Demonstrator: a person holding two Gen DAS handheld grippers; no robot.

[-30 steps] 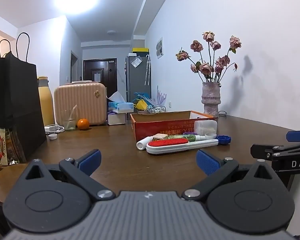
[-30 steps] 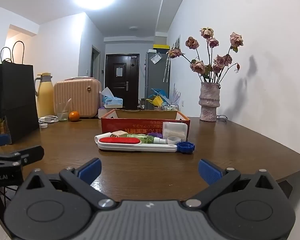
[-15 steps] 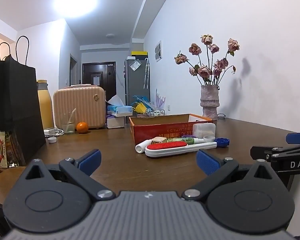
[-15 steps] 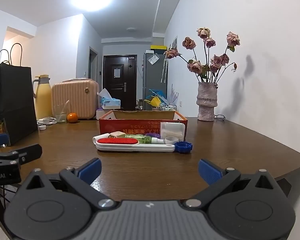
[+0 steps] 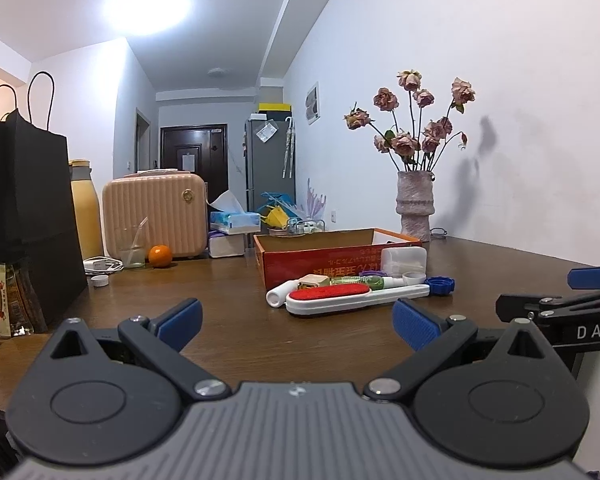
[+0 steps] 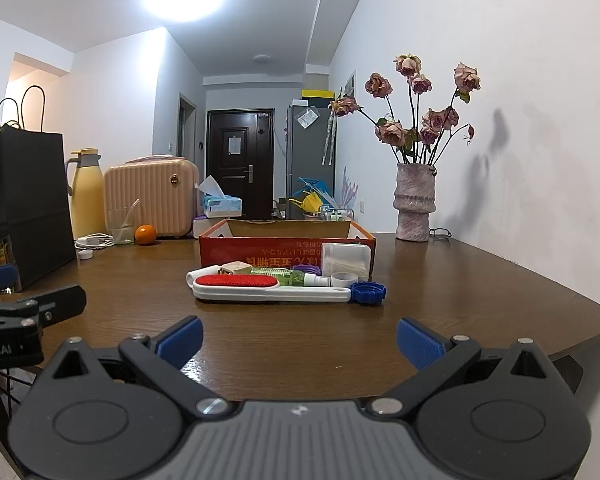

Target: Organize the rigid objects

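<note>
Right wrist view: jaws spread wide over the near table edge, nothing held.

I see the right gripper (image 6: 299, 338) low above the dark brown wooden table (image 6: 440, 292). Ahead, a white lint brush with a red pad (image 6: 272, 287) lies crosswise, touching a blue screw cap (image 6: 368, 293), in front of an open red cardboard box (image 6: 287, 246). The left gripper's black finger (image 6: 56, 304) shows at the left edge.

my desk (image 6: 440, 300) is dark wood with a glossy sheen. on it, the red box (image 6: 284, 250) looks like matt cardboard. against the box lie a smooth white plastic brush (image 6: 272, 290) with a fuzzy red cloth pad and a ridged blue plastic cap (image 6: 368, 293). beyond the box, the vase (image 6: 415, 202) looks rough, stony.
</note>
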